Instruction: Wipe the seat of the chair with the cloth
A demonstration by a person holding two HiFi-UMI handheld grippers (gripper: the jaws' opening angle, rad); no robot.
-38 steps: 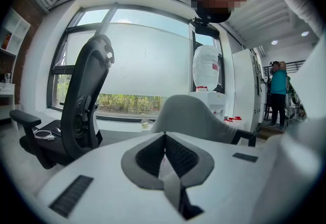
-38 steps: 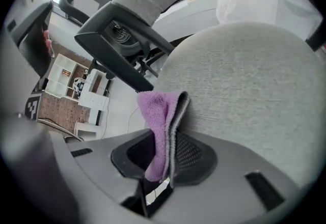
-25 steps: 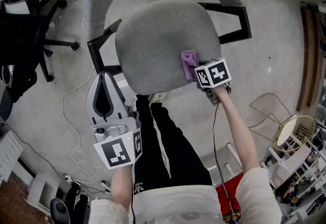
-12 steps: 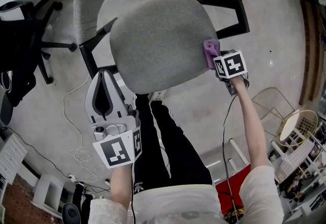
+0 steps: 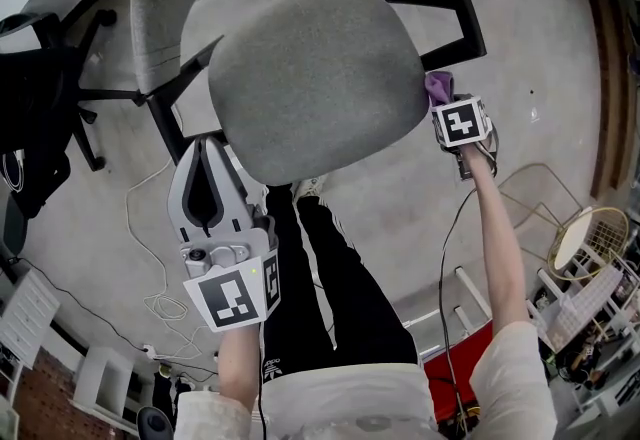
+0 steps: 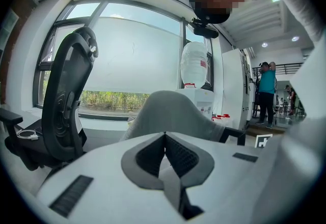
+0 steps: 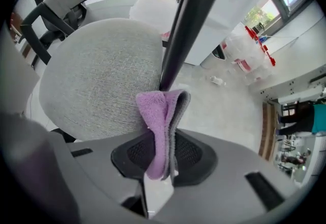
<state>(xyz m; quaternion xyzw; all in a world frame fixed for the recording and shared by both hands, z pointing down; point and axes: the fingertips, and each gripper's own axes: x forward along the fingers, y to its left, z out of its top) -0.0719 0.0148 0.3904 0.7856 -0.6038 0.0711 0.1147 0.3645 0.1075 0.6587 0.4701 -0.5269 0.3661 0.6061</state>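
Cloth (image 7: 159, 116): purple, folded, pinched in right gripper (image 7: 162, 152), sitting at the chair seat's (image 5: 315, 78) right rim. Left gripper (image 6: 164, 141) closed on nothing, off the seat front. Risk: the stroke runs past the rim and wipes air, or the cloth snags the black armrest bar (image 7: 179, 24).

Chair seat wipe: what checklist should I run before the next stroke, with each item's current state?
1. Right gripper shut on the cloth: ok.
2. Cloth lying on top of the seat: not ok; it sits at the seat's right rim.
3. Seat free of loose things: ok.
4. Left gripper out of the way: ok; shut, empty, held beside the seat's front-left edge.
5. Armrest clear of the cloth: cannot tell; in the right gripper view it runs right behind the cloth.
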